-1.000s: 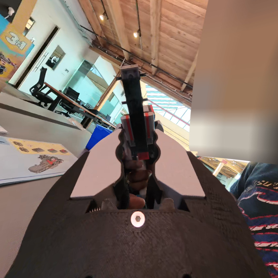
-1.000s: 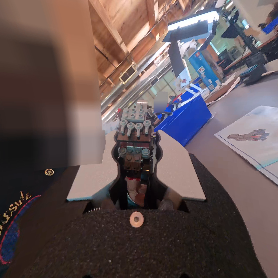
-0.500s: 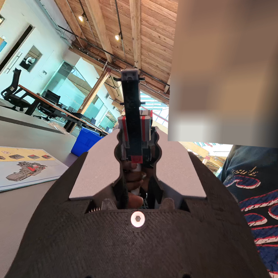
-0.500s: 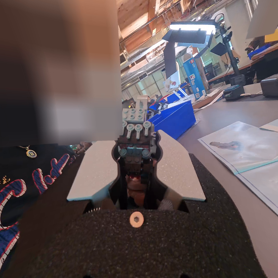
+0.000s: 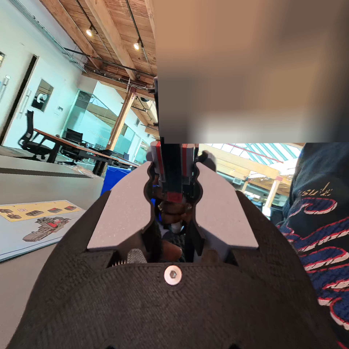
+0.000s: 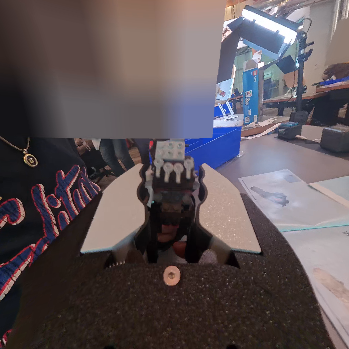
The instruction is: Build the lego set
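In the left wrist view my left gripper [image 5: 172,167] is shut on a long black Lego assembly [image 5: 172,177] with red and grey strips on its sides. It points up and away, and a blur patch hides its top. In the right wrist view my right gripper [image 6: 171,168] is shut on a dark brown Lego assembly [image 6: 172,186] with a light grey studded plate and small grey levers on top. Both grippers are held in the air above the grey table [image 6: 264,156], close to a person in a dark printed shirt [image 6: 43,200].
An open instruction booklet [image 5: 35,222] lies on the table at the left; its pages also show in the right wrist view [image 6: 294,200]. A blue bin [image 6: 215,149] stands behind. Farther right are a light panel on a stand [image 6: 268,30], a blue carton [image 6: 250,98] and dark cases [image 6: 334,139]. Both grippers' tips are close together, under 4 cm apart.
Both grippers have swung while keeping their grip. The right view has tipped down, showing more table and booklet. The person's shirt now fills more of both views.
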